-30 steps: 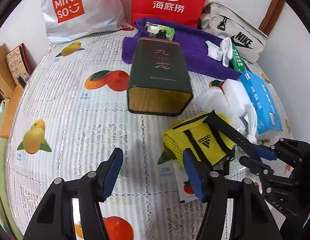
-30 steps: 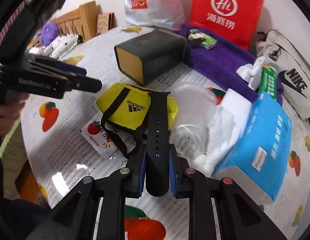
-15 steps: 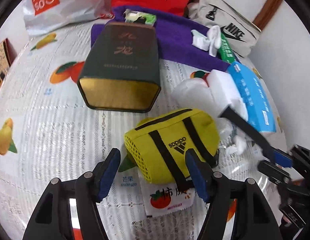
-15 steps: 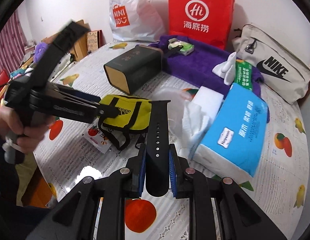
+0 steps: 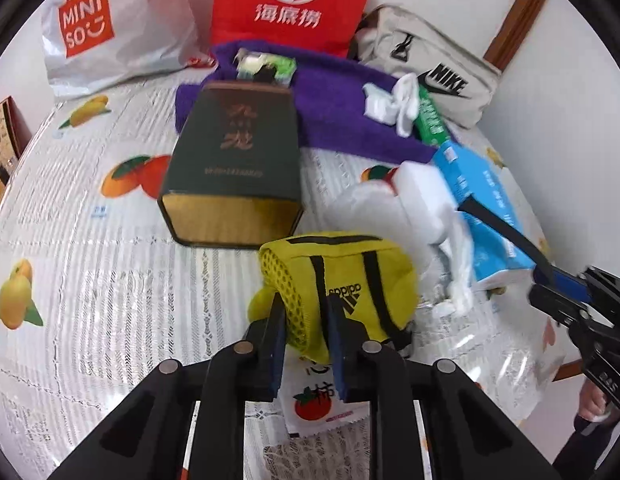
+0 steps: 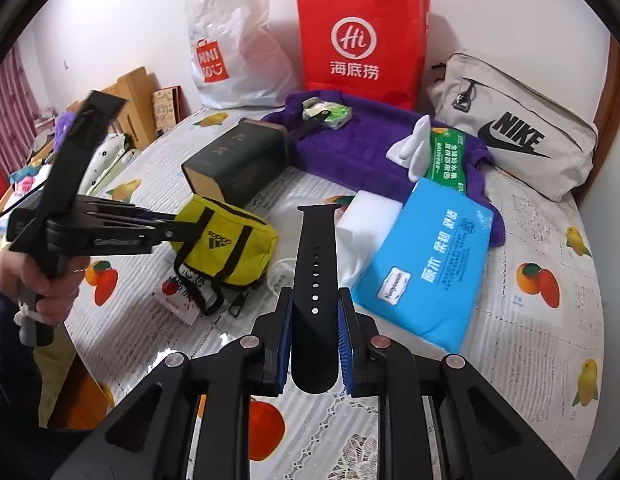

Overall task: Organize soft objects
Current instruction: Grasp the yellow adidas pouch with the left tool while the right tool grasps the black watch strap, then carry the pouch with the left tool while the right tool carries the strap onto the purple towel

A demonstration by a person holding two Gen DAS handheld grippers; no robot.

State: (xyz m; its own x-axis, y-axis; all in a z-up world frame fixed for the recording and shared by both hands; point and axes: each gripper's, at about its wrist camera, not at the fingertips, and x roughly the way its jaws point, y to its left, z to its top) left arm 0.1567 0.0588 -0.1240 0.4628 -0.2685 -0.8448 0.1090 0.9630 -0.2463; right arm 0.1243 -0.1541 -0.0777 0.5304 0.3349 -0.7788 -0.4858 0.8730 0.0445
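Two grippers engaged: the left gripper (image 5: 305,332), wide apart a moment ago, is closing on the near corner of the small yellow fabric Adidas duffel pouch (image 5: 342,288), which lies on the fruit-print tablecloth (image 5: 89,240) before the dark green box (image 5: 233,172). The right gripper (image 6: 314,336) stays clenched on the black perforated rubber watch strap (image 6: 316,264), held clear above the table. Judged: pouch secured for sorting.

Fruit-print tablecloth (image 6: 510,300) covers the table. Far edge against the wall: white MINISO plastic bag (image 5: 109,28) at left, red Hi paper bag (image 6: 358,40) in the middle, beige Nike bag (image 6: 518,124) at right. Dark green box with a gold end (image 5: 233,168) lies on its side mid-table. Tomato-print sachet (image 5: 322,404) lies flat at the near side. Wooden furniture and clutter sit beyond the table's left edge.
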